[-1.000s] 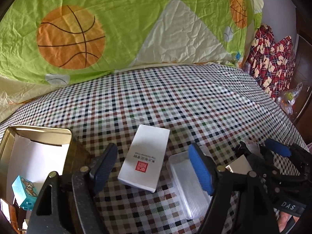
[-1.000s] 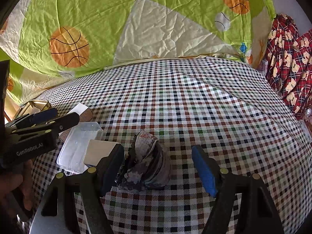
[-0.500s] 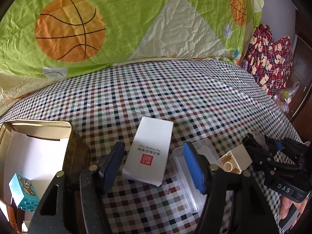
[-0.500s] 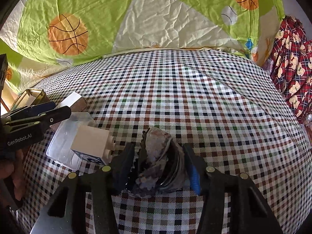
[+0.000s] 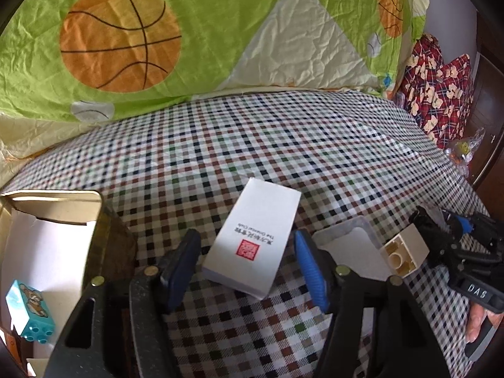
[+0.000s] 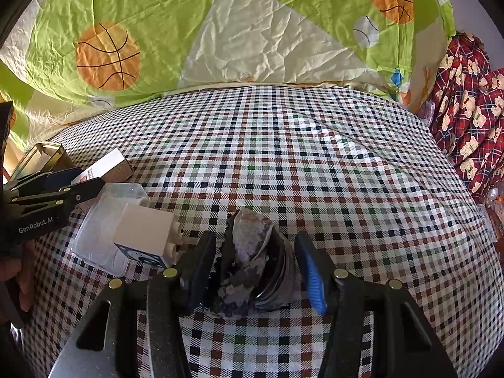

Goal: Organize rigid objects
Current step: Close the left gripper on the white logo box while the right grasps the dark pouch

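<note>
Checked bedsheet (image 5: 283, 145) fills the left wrist view, a green basketball-print quilt (image 5: 189, 31) bunched behind it. The left gripper (image 5: 247, 267) has its blue-padded fingers apart, straddling the near end of a flat white cardboard box with a red seal (image 5: 255, 245) without clamping it. At far left an open gold tin (image 5: 94, 220), lined with white card, holds a turquoise toy brick (image 5: 30, 312). To the right, a cream toy brick (image 5: 404, 252) lies by a clear plastic lid (image 5: 349, 252), just in front of the right gripper (image 5: 453, 236). In the right wrist view, the right gripper (image 6: 255, 271) is open around a crumpled grey-purple wrapper bundle (image 6: 252, 261), pads near its sides but not visibly pressing. Closing there could likely crush or shed the loose bundle, and the cream toy brick (image 6: 148, 236), resting on the clear plastic lid (image 6: 104, 230) touching the left finger, could be knocked off.
</note>
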{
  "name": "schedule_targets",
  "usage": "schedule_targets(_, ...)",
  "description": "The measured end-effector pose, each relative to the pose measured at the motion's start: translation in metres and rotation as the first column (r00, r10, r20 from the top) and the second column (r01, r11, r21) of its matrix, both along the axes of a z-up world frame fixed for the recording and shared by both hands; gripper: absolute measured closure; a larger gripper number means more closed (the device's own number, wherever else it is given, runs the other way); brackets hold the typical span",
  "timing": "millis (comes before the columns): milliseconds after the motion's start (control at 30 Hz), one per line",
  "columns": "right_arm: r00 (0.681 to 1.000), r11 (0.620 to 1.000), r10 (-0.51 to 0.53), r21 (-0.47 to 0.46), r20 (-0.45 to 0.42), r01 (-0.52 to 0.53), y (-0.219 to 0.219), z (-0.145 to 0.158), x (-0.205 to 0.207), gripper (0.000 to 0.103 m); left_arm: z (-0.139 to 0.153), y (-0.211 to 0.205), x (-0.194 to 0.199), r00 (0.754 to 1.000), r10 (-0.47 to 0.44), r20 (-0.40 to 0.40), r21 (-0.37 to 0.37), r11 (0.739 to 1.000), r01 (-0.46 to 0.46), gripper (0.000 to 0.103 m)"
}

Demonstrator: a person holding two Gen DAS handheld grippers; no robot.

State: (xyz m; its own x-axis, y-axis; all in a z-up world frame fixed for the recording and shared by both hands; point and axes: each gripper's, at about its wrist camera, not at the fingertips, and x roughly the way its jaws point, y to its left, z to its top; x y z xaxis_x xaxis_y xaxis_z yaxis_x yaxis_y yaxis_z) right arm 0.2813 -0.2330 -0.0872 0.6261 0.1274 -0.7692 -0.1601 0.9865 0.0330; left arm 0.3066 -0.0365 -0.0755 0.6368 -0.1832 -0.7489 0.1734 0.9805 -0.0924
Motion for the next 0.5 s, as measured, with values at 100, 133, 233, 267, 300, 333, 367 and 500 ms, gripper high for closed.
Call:
schedule_targets(100,1.0,1.0,0.009,-0.012,0.0,-0.009,0.003,0.0,-0.001,0.048,-0.003,0.003,0.004,1.0,0.0,-0.02,-0.028,1.0,0.0,0.036)
schedule_targets(133,1.0,1.0,0.013,-0.012,-0.001,-0.013,0.003,-0.001,-0.001,0.048,-0.004,0.003,0.006,0.999,-0.004,-0.032,-0.039,0.999,0.003,0.051)
schedule_targets(233,1.0,1.0,0.025,-0.011,-0.002,-0.025,0.003,-0.001,-0.002,0.048,-0.003,0.004,0.003,1.0,-0.001,-0.027,-0.04,0.999,0.0,0.063)
schedule_targets(267,1.0,0.999,0.029,-0.015,-0.005,-0.029,0.004,-0.002,-0.001,0.048,-0.003,0.004,0.003,1.0,0.003,-0.025,-0.038,0.999,-0.004,0.063)
schedule_targets(300,0.999,0.999,0.035,-0.019,-0.007,-0.035,0.005,-0.003,-0.001,0.049,-0.002,0.005,0.002,1.0,0.014,-0.023,-0.033,0.999,-0.015,0.063)
schedule_targets(333,0.999,0.999,0.042,-0.023,-0.009,-0.042,0.007,-0.003,-0.001,0.049,-0.002,0.007,0.001,0.999,0.024,-0.02,-0.032,0.999,-0.025,0.063)
schedule_targets(367,0.999,0.998,0.049,-0.026,-0.009,-0.05,0.008,-0.004,-0.002,0.053,-0.002,0.009,-0.002,0.999,0.035,-0.014,-0.036,0.999,-0.035,0.063)
schedule_targets(500,0.998,0.996,0.069,-0.052,0.007,-0.068,0.014,-0.003,-0.006,0.055,0.006,0.015,-0.014,0.997,0.071,0.044,-0.03,0.997,-0.07,0.063)
